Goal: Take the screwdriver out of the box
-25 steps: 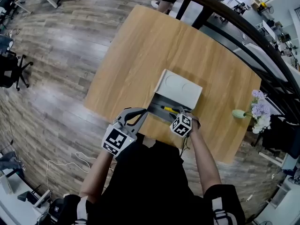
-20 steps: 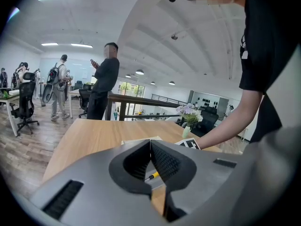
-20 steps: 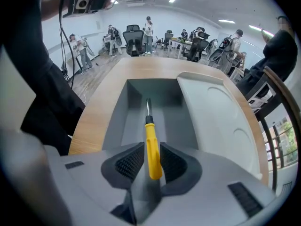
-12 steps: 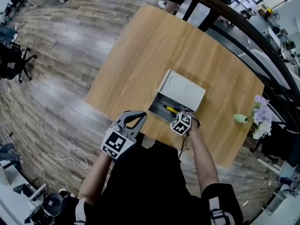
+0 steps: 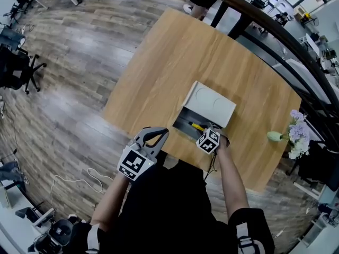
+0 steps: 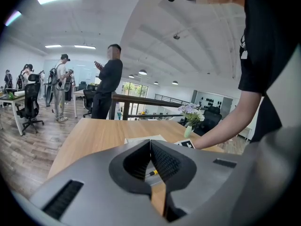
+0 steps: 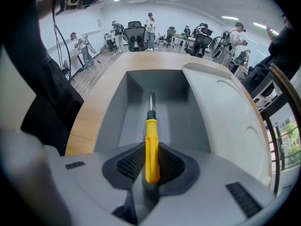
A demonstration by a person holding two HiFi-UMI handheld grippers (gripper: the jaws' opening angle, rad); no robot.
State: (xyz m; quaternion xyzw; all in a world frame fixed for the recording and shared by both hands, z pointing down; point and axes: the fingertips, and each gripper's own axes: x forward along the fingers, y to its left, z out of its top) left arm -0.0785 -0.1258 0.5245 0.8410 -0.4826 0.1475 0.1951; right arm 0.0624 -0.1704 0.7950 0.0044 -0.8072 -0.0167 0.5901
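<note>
An open grey box (image 5: 184, 121) lies near the table's front edge, its lid (image 5: 213, 104) set over its far half. Inside lies a yellow-handled screwdriver (image 7: 151, 131), with its metal shaft pointing away along the box floor (image 7: 174, 112). My right gripper (image 7: 151, 157) is shut on the yellow handle at the box's near end (image 5: 203, 130). In the head view the screwdriver (image 5: 194, 125) shows just ahead of that gripper. My left gripper (image 5: 163, 133) hangs shut and empty at the table edge, left of the box; its pads meet in the left gripper view (image 6: 150, 145).
The wooden table (image 5: 175, 62) stretches beyond the box. A vase of pale flowers (image 5: 294, 134) stands at its right edge. A dark railing (image 5: 275, 30) runs behind the table. People stand in the office beyond (image 6: 107, 81). A cable (image 5: 79, 181) lies on the floor at left.
Hardly anything differs beyond a small shift of the head camera. The right gripper stays shut on the screwdriver handle in the box; the left stays by the table edge.
</note>
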